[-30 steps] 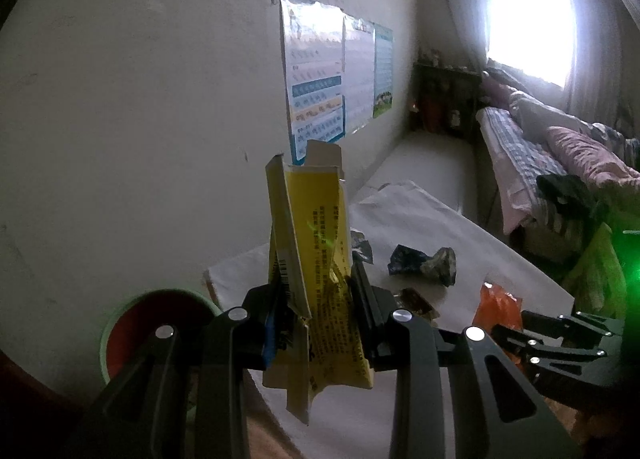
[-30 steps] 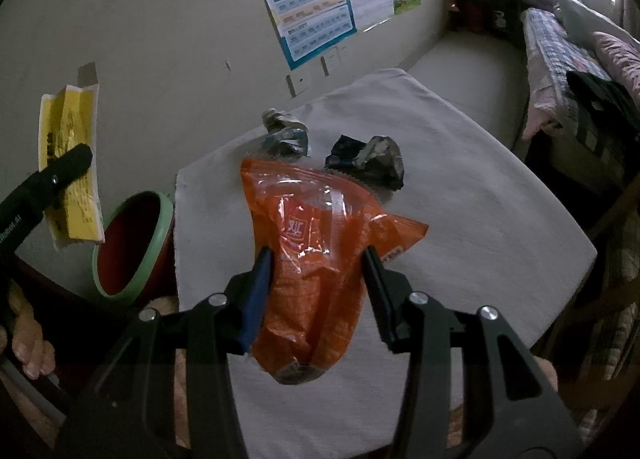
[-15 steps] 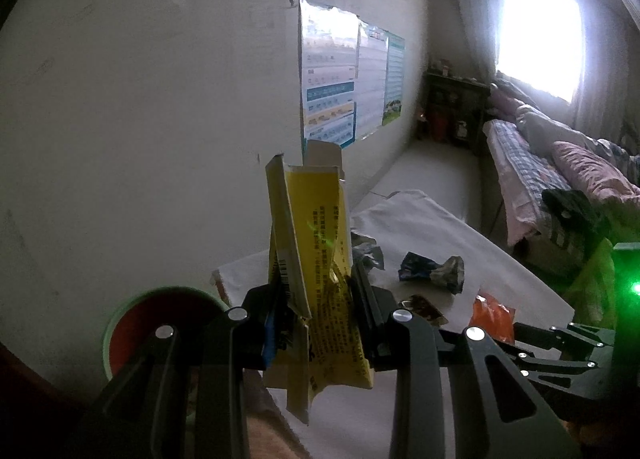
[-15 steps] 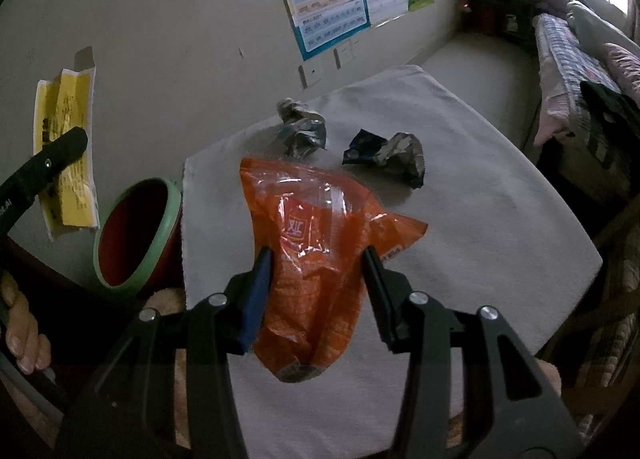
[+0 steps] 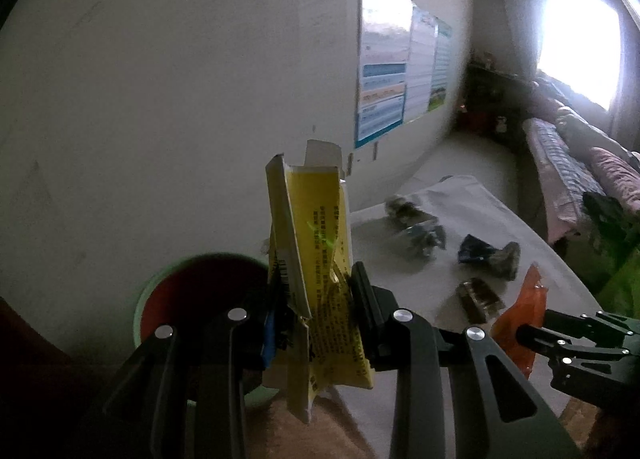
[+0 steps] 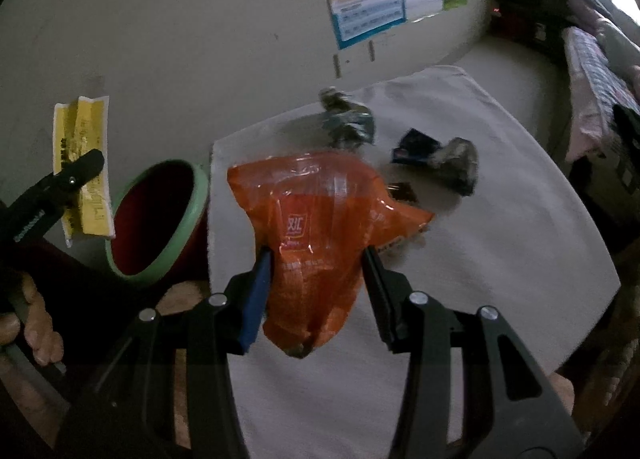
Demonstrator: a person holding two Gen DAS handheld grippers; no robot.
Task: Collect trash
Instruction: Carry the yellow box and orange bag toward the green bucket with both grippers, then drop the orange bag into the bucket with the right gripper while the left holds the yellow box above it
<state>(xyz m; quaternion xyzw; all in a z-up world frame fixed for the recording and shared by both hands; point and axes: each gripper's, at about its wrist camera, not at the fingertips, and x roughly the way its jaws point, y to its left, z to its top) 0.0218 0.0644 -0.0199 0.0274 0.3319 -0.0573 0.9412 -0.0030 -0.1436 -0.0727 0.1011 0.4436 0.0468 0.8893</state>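
White cloth covers the table [image 6: 460, 267] beside a plain wall. Pinched upright in the left gripper [image 5: 316, 299] is a flattened yellow carton [image 5: 316, 243], raised near the green-rimmed bin [image 6: 156, 215], probably for dropping in. The right gripper [image 6: 316, 291] clamps a crumpled orange plastic bag [image 6: 316, 227]. Crumpled wrappers [image 6: 436, 163] lie beyond.
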